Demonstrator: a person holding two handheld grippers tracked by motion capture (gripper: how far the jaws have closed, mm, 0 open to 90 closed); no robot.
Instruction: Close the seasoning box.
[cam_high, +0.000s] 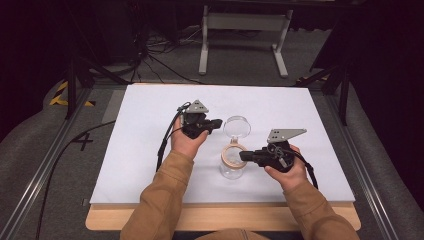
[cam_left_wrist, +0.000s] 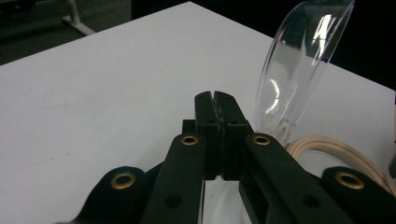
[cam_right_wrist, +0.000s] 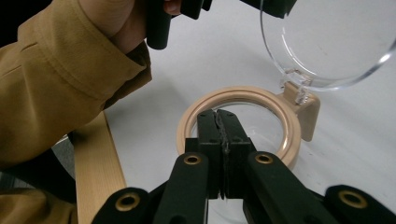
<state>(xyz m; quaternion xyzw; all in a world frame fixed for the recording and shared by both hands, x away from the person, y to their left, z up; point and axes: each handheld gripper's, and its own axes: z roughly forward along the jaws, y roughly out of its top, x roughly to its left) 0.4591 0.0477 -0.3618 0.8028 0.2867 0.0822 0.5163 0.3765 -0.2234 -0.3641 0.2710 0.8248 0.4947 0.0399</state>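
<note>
Two grippers are in our hands, over a white board (cam_high: 150, 150) on the table. Between them stands a clear jar (cam_high: 232, 169) with a tan ring (cam_high: 231, 154) around its mouth. Its clear round lid (cam_high: 236, 127) is flipped up on a hinge and stands nearly upright behind the mouth.

Our left gripper (cam_high: 216, 123) sits just to the left of the lid, pointing at it. In the left gripper view its jaws are clenched tight together with nothing between them. The lid (cam_left_wrist: 299, 65) rises just to the right of the jaw tips and a little past them, and we cannot tell if it touches them. A bit of the tan ring (cam_left_wrist: 336, 151) peeks out low on the right.

Our right gripper (cam_high: 243, 155) comes in from the right, and its tips are at the jar's mouth. In the right gripper view its jaws are also clenched, with nothing in them. Their tips hang over the hole of the tan ring (cam_right_wrist: 285, 140). The lid (cam_right_wrist: 327, 42) stands behind the ring, well past the tips, and our left sleeve (cam_right_wrist: 60, 79) is at the left.
</note>
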